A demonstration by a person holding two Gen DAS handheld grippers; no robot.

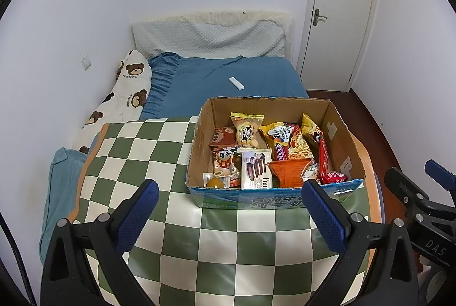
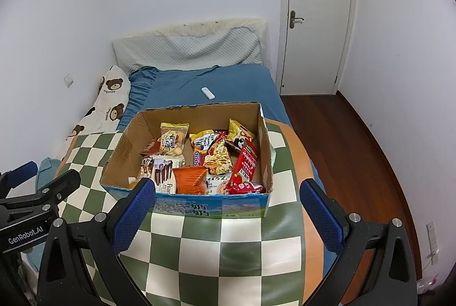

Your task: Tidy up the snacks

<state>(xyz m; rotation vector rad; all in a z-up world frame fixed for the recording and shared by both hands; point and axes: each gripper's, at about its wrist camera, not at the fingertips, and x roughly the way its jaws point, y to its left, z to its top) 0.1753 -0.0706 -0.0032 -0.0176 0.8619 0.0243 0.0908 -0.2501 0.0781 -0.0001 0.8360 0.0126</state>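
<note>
An open cardboard box [image 1: 339, 140] [image 2: 125, 149] sits on a green-and-cream checkered mat [image 1: 159, 163] [image 2: 216, 249]. It holds several snack packets: a white chocolate-stick pack [image 1: 255, 169] [image 2: 164, 173], an orange bag [image 1: 287, 169] [image 2: 189, 177], a red pack [image 1: 325, 160] [image 2: 245, 166] and a yellow cookie bag [image 1: 248, 129] [image 2: 173, 140]. My left gripper [image 1: 230, 186] stands open just in front of the box's near wall, holding nothing. My right gripper [image 2: 227, 183] is open too, at the same near wall, and empty.
Behind the mat lies a bed with a blue sheet, a white remote [image 1: 236, 83] [image 2: 208, 93] and a bear-print pillow [image 1: 128, 95]. A shut white door [image 2: 316, 15] and wooden floor [image 2: 342, 140] are to the right.
</note>
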